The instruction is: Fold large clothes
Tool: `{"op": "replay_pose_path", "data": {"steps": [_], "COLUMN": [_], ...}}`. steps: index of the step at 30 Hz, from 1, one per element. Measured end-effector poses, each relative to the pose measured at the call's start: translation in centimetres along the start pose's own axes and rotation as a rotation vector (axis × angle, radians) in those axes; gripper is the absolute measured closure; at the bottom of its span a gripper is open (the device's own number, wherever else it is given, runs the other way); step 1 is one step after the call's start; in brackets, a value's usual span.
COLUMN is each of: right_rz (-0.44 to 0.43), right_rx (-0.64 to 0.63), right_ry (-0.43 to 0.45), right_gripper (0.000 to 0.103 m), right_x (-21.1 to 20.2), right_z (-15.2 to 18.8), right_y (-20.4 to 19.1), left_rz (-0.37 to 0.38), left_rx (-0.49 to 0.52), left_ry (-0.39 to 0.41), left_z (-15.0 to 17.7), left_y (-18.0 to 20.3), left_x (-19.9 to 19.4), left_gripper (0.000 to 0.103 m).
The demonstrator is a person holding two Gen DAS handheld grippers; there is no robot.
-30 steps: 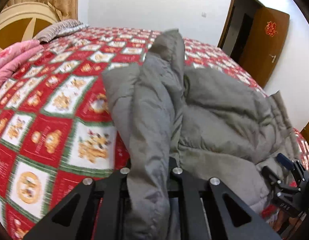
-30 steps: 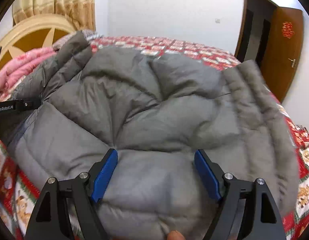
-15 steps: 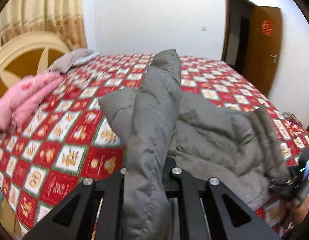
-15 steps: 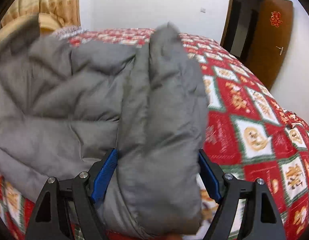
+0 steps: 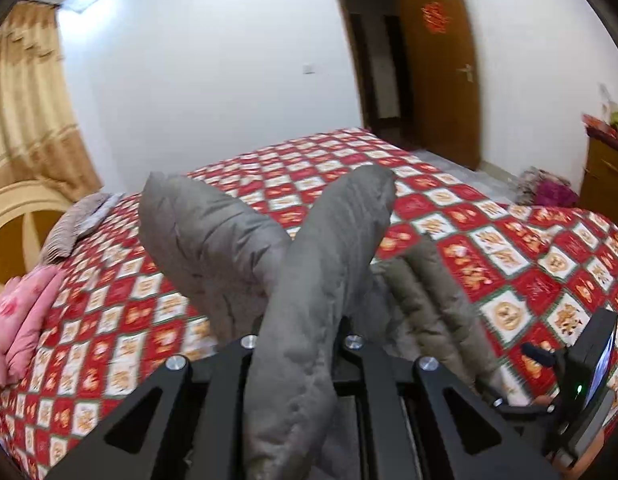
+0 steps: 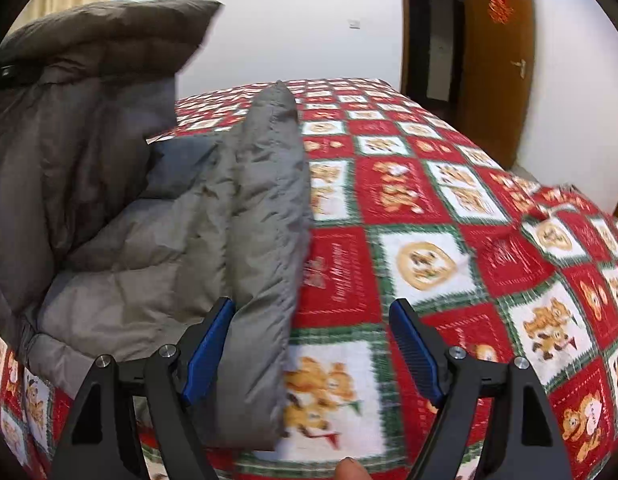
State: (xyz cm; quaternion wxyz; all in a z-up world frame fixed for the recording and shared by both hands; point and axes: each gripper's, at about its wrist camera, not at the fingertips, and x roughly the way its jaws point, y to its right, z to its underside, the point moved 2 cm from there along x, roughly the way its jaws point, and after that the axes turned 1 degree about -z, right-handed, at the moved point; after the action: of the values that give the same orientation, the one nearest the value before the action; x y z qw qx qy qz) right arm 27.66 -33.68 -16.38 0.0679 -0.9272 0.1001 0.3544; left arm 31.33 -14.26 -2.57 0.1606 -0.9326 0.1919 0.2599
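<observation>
The grey padded jacket [image 6: 157,216] lies bunched on the red patterned bedspread [image 6: 429,208], and everything here is placed from it. The left gripper [image 5: 297,360] is clamped on one sleeve [image 5: 321,280], lifting it clear of the heap, its long axis running away toward the door [image 5: 441,68]. The right gripper [image 6: 313,344] stands wide with nothing pressed between its pads: the other sleeve [image 6: 269,240] touches only its left blue pad [image 6: 207,352] (the rest of the gap shows bare bedspread). The right hand is nearer that sleeve, I judge, and would shift left to straddle it.
</observation>
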Motion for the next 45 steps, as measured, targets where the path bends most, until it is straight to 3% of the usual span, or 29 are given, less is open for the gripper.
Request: {"op": "replay_pose_path", "data": {"steps": [8, 14, 17, 29, 38, 41, 43, 45], "right_rz": [-0.061, 0.000, 0.011, 0.000, 0.017, 0.018, 0.019, 0.020], "right_rx": [0.118, 0.156, 0.186, 0.195, 0.176, 0.175, 0.175, 0.171], "right_ry": [0.028, 0.027, -0.003, 0.020, 0.014, 0.013, 0.013, 0.012], "right_gripper": [0.024, 0.024, 0.024, 0.023, 0.022, 0.022, 0.022, 0.021], "right_x": [-0.3, 0.4, 1.3, 1.2, 1.3, 1.3, 1.3, 1.3], "right_z": [0.6, 1.1, 1.9, 2.4, 2.4, 2.3, 2.3, 2.4], "right_y": [2.9, 4.8, 6.0, 6.2, 5.9, 5.9, 5.8, 5.8], "left_rz": [0.020, -0.043, -0.075, -0.115, -0.176, -0.172, -0.176, -0.186], "left_rx": [0.080, 0.189, 0.231, 0.293, 0.330, 0.317, 0.304, 0.293], "left_ry": [-0.040, -0.046, -0.050, -0.053, 0.002, 0.035, 0.098, 0.145], "left_z": [0.6, 2.0, 2.8, 3.7, 3.9, 3.7, 3.3, 3.1], "left_y": [6.8, 10.4, 11.6, 13.2, 13.3, 13.4, 13.4, 13.2], "left_x": [3.4, 5.2, 6.3, 7.2, 5.6, 3.9, 1.9, 0.1], "left_gripper": [0.093, 0.092, 0.092, 0.089, 0.063, 0.042, 0.015, 0.010]}}
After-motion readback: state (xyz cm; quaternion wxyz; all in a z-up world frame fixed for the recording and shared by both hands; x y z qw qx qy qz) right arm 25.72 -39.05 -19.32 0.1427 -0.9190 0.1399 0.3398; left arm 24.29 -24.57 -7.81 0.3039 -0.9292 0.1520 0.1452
